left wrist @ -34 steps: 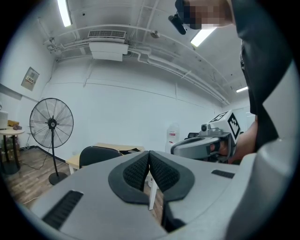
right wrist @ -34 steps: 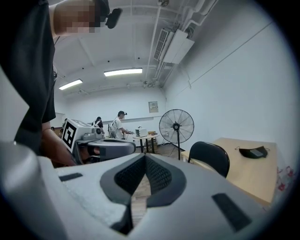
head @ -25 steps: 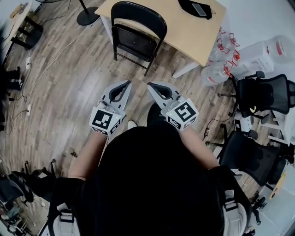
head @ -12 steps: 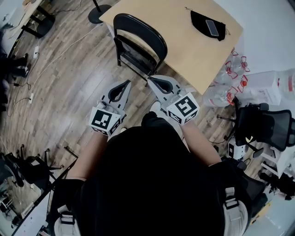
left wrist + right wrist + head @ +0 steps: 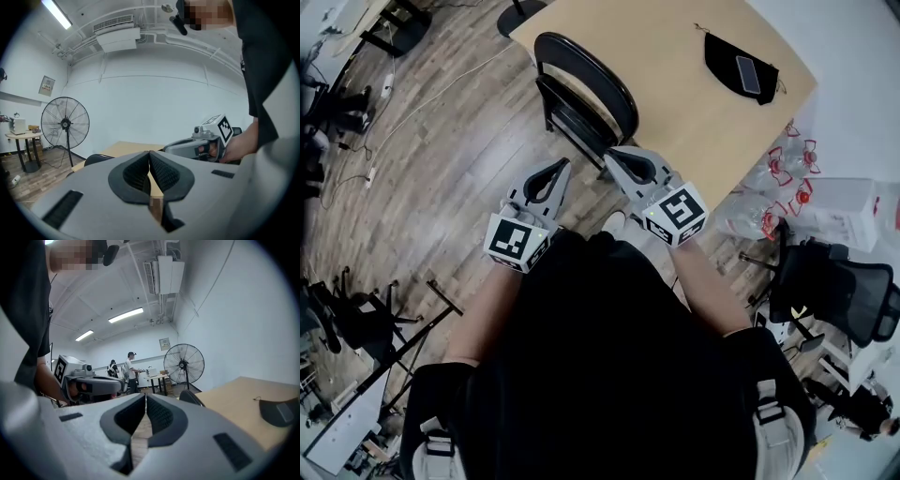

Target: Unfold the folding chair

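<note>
Head view: left gripper point(image 5: 560, 167) and right gripper point(image 5: 614, 156), fingers point(image 5: 135, 174) closed empty, near folding chair point(image 5: 598, 86) at table point(image 5: 675, 56) edge.

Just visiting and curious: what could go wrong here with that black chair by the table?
The folding chair stands right by the table, so opening it might knock the table. The left tongs and right tongs are both shut and empty; unless opened first, they may just shove the chair over.

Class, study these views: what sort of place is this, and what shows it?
Probably an office or lab workroom: black mesh office chairs, a light wooden table with a black metal folding chair at its edge, and a large pedestal fan.
</note>
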Available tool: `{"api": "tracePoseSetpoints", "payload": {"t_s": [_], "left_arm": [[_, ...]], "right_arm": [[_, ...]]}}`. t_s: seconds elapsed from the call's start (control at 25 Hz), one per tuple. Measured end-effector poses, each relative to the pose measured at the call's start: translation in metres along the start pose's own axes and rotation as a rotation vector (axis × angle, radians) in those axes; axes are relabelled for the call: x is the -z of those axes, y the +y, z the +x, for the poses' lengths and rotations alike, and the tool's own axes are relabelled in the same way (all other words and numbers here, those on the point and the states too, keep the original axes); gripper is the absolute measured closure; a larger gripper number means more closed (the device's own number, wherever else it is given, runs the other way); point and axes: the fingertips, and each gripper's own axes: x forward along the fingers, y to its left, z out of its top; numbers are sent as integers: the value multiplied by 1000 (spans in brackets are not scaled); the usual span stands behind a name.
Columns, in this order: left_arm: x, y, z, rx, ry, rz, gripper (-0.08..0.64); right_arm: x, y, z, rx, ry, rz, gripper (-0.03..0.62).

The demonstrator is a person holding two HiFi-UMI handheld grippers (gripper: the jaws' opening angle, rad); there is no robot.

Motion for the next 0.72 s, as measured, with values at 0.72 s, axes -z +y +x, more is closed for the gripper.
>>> {"api": "tracePoseSetpoints", "payload": {"t_s": [0.72], "left_arm": [[4,94,86,39,10,-3,372]], "right_arm": [[10,-120,66,190,134,55,336]]}}
